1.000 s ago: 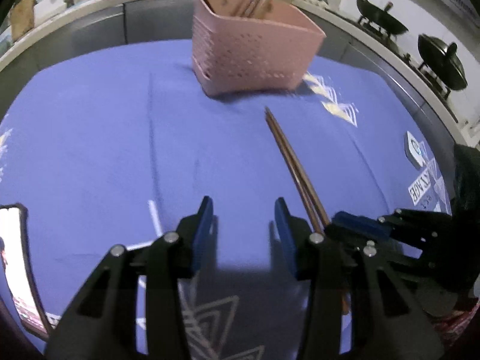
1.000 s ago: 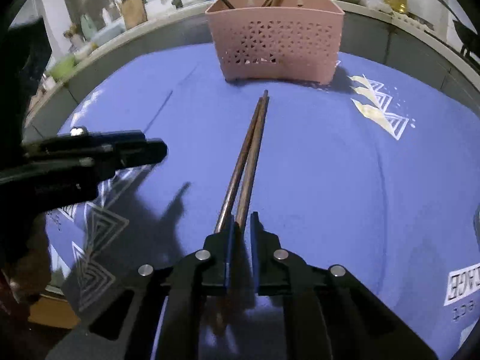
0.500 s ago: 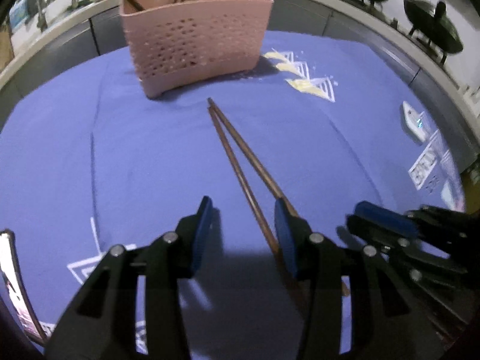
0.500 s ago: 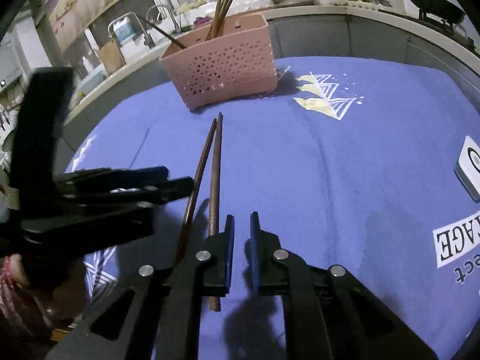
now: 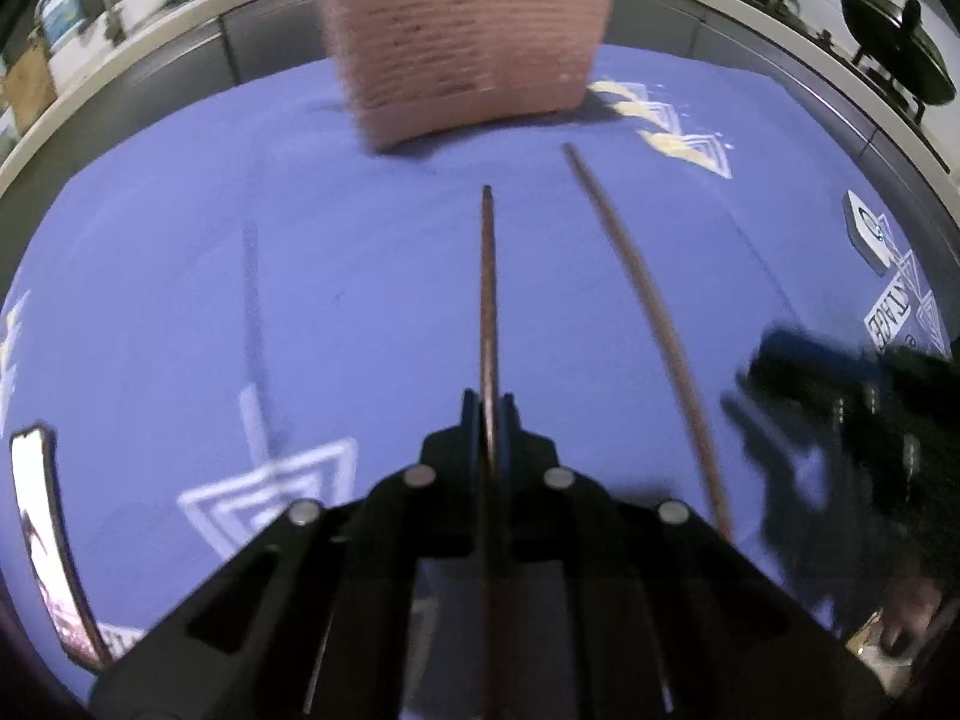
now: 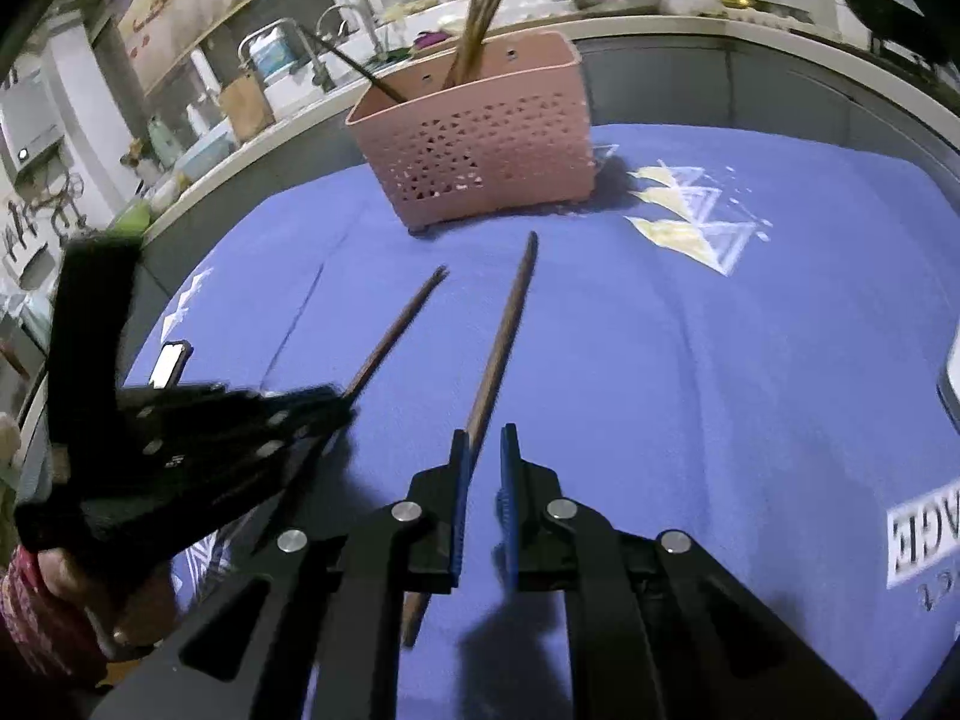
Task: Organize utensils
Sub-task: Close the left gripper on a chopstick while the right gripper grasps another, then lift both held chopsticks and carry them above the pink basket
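Left gripper [image 5: 490,405] clenching 1 chopstick [image 5: 489,276], tip pointing 12 o'clock toward pink basket [image 5: 474,42]. Right gripper [image 6: 483,450] sitting nearly closed, grip unclear; 2nd chopstick [image 6: 501,336] lying on blue cloth [image 6: 690,390] beside left finger.

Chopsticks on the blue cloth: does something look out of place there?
Yes. One chopstick lies loose on the blue cloth, outside the pink basket where other utensils stand. Its partner is apart from it, clamped in the shut left gripper and pointing toward the basket.
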Available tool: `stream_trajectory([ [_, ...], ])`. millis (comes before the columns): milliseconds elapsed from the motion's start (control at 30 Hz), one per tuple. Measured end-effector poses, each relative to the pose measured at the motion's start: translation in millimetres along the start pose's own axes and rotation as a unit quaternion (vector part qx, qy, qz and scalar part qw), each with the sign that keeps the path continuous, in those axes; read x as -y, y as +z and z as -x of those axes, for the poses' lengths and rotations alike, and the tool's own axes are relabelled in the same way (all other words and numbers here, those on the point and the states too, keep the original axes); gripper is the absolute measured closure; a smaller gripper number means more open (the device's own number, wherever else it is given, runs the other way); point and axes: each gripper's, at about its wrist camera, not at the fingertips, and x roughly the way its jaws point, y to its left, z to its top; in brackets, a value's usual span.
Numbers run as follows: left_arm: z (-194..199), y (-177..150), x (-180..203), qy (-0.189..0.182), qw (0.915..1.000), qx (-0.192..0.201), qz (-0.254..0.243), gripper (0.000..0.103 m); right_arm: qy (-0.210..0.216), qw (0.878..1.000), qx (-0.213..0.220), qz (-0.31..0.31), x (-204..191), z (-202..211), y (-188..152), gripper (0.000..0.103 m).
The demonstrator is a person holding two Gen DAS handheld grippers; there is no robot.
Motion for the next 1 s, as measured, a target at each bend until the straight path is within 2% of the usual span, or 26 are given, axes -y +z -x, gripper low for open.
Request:
stream_trajectory([
  [167,10.9,-15.3,-30.4,-0.002,0.9998,-0.006,0.019,0.097,0.005,1.000,-0.016,-0.015,9.1,-28.8,34.4,0.092],
  [200,9.7,-13.0,-33.1,0.002,0.9998,-0.007,0.019,0.094,0.005,0.999,-0.022,-0.025,13.3,-36.1,40.5,0.091],
  [300,4.8,1.1,-37.2,0.016,0.9998,-0.001,0.014,0.075,0.007,0.998,-0.033,-0.062,26.5,-56.4,59.9,0.091],
  [400,-5.8,18.5,-32.2,0.026,0.9997,0.003,-0.002,0.074,-0.006,0.996,-0.032,-0.078,32.4,-69.7,74.3,0.090],
  [500,-13.8,32.7,-34.1,0.032,0.9993,0.017,-0.010,0.073,-0.021,0.997,-0.039,-0.069,30.6,-80.7,82.9,0.086],
  [567,-17.8,40.7,-35.0,0.033,0.9992,0.021,-0.005,0.077,-0.036,0.997,-0.038,-0.050,25.0,-85.6,88.2,0.085],
  [600,-18.3,43.0,-36.0,0.030,0.9993,0.021,-0.004,0.092,-0.047,0.997,-0.039,-0.036,20.9,-87.9,89.9,0.085],
  [633,-18.7,45.3,-37.3,0.020,0.9996,0.019,-0.003,0.097,-0.061,0.997,-0.041,-0.012,13.8,-91.2,91.3,0.085],
  [733,-17.9,50.0,-40.5,0.013,0.9998,0.011,0.005,0.098,-0.075,0.995,-0.049,0.032,0.3,-97.3,91.4,0.096],
  [800,-4.2,52.7,-46.7,0.003,0.9996,0.024,0.016,0.098,-0.047,0.996,-0.062,0.033,-5.4,-92.7,90.0,0.098],
  [833,-0.2,56.2,-45.7,-0.002,0.9992,0.035,0.020,0.098,-0.033,0.998,-0.048,0.037,-9.8,-82.1,88.8,0.098],
  [1000,72.4,61.5,-59.9,-0.027,0.9918,0.121,0.032,0.098,0.033,0.997,0.036,0.059,-34.1,-13.0,86.4,0.098],
])
